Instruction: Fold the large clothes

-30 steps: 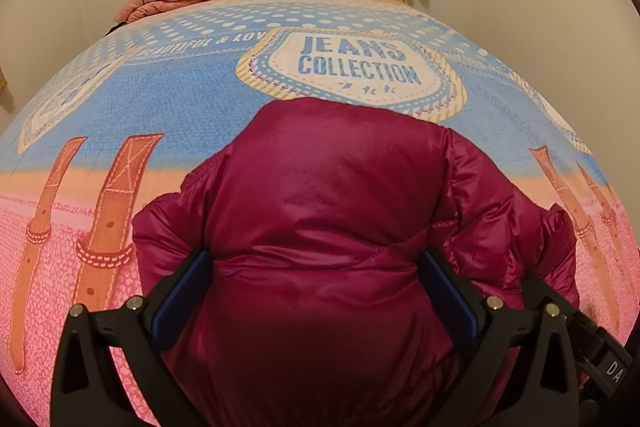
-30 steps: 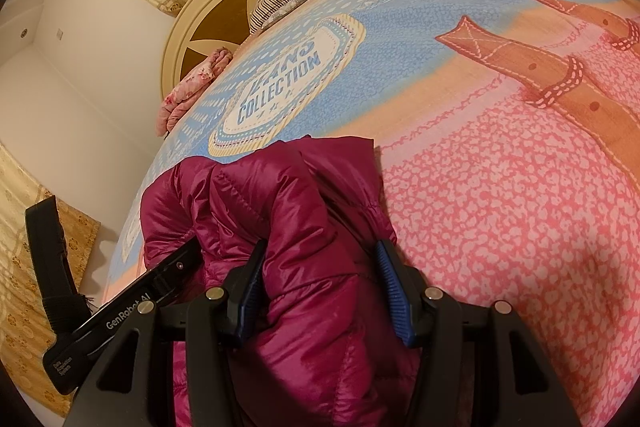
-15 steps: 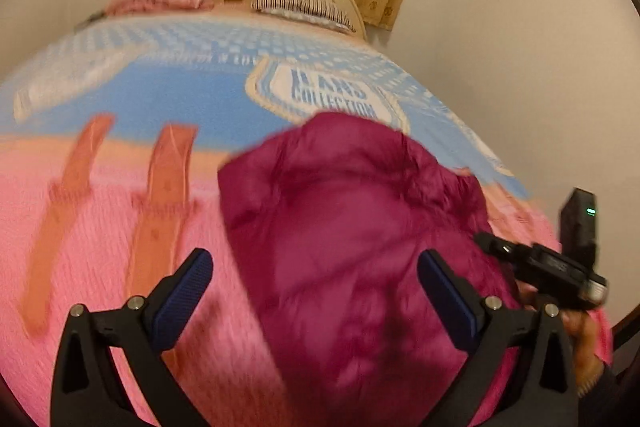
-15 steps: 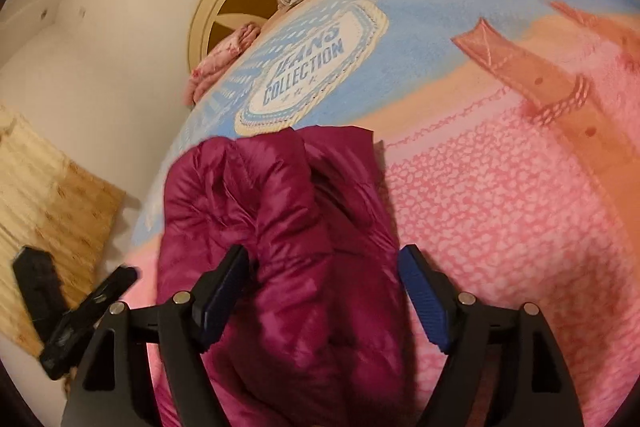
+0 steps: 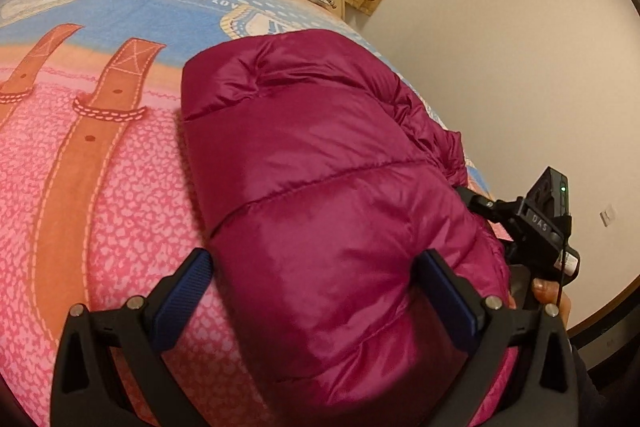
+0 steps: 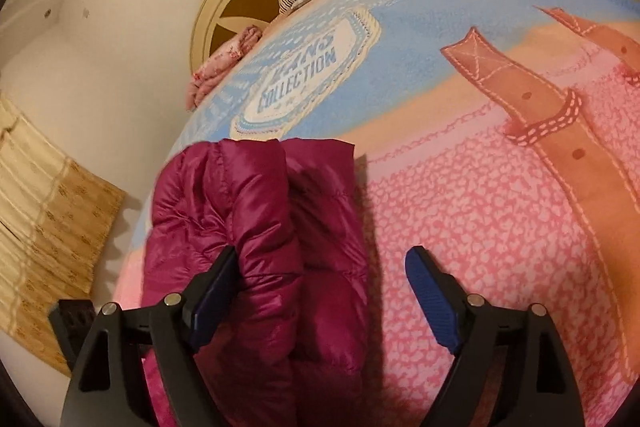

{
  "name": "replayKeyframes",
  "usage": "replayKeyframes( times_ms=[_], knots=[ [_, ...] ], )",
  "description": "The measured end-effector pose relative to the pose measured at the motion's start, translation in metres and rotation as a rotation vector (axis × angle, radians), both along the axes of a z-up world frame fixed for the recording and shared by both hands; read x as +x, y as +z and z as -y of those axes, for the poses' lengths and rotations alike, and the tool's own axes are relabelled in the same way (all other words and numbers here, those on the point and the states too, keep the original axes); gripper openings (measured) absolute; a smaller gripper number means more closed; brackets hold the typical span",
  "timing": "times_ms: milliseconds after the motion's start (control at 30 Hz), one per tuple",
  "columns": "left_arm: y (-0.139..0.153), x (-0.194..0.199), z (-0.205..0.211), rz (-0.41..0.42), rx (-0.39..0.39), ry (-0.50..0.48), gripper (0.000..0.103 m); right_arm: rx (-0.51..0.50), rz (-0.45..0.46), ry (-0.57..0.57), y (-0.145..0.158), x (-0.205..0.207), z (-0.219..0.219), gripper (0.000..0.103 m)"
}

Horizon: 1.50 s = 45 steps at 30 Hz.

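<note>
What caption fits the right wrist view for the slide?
Right gripper open, jaws just widened, over folded magenta puffer jacket on a pink-and-blue bedspread.

— What's in front of my claws?

— My jacket point(image 5: 320, 187), a shiny magenta puffer with stitched quilt seams, folded into a thick bundle

— How does it lie?

— Flat, running from near to far; the far end is a squared fold, and a sleeve bunches along its right side, by the bed's right edge, in the left wrist view
</note>
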<state>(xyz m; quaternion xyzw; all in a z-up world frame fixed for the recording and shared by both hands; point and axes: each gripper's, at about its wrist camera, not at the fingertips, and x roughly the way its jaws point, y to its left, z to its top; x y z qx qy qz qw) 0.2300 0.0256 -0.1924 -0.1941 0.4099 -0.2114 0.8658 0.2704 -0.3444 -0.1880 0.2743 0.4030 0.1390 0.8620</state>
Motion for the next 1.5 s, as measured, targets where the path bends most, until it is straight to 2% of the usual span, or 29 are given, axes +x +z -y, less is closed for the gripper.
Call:
replayKeyframes(
  times_ms=[67, 133, 167, 200, 233, 300, 367, 467, 600, 733, 900, 1100, 1500],
  knots=[
    [0.001, 0.003, 0.003, -0.006, -0.012, -0.014, 0.103, -0.018, -0.020, 0.030, -0.003, 0.004, -0.007, 0.084],
    [0.004, 0.002, 0.007, 0.005, -0.048, -0.064, 0.091, -0.009, -0.023, 0.087, -0.003, 0.006, -0.018, 0.083],
    [0.006, 0.002, 0.011, 0.016, -0.034, -0.061, 0.085, 0.007, -0.028, 0.119, -0.004, 0.007, -0.022, 0.071],
    [0.009, -0.001, 0.013, 0.036, -0.016, -0.064, 0.077, 0.038, -0.040, 0.157, -0.005, 0.007, -0.026, 0.050],
    [0.014, -0.004, 0.014, 0.047, -0.003, -0.067, 0.072, 0.054, -0.048, 0.164, -0.006, 0.004, -0.028, 0.047],
    [0.022, -0.012, 0.013, 0.068, 0.014, -0.070, 0.053, 0.067, -0.026, 0.158, -0.003, -0.001, -0.028, 0.034],
    [0.037, -0.022, 0.009, 0.099, 0.010, -0.080, 0.042, 0.107, -0.016, 0.144, -0.001, -0.008, -0.026, 0.030],
    [0.061, -0.041, 0.005, 0.170, 0.057, -0.085, 0.034, 0.113, 0.001, 0.157, 0.010, -0.018, -0.035, 0.026],
    [0.083, -0.058, -0.013, 0.199, 0.065, -0.056, 0.030, 0.127, 0.029, 0.211, 0.030, -0.028, -0.063, 0.023],
    [0.100, -0.073, -0.052, 0.216, 0.080, 0.009, 0.030, 0.174, 0.039, 0.266, 0.044, -0.028, -0.103, 0.022],
    [0.112, -0.093, -0.098, 0.197, 0.143, 0.117, 0.030, 0.186, 0.055, 0.364, 0.058, -0.019, -0.171, 0.022],
    [0.113, -0.103, -0.139, 0.207, 0.199, 0.217, 0.030, 0.177, 0.049, 0.467, 0.062, -0.006, -0.250, 0.022],
    [0.094, -0.107, -0.196, 0.180, 0.262, 0.361, 0.030, 0.158, 0.008, 0.590, 0.052, 0.014, -0.366, 0.022]
  ],
)
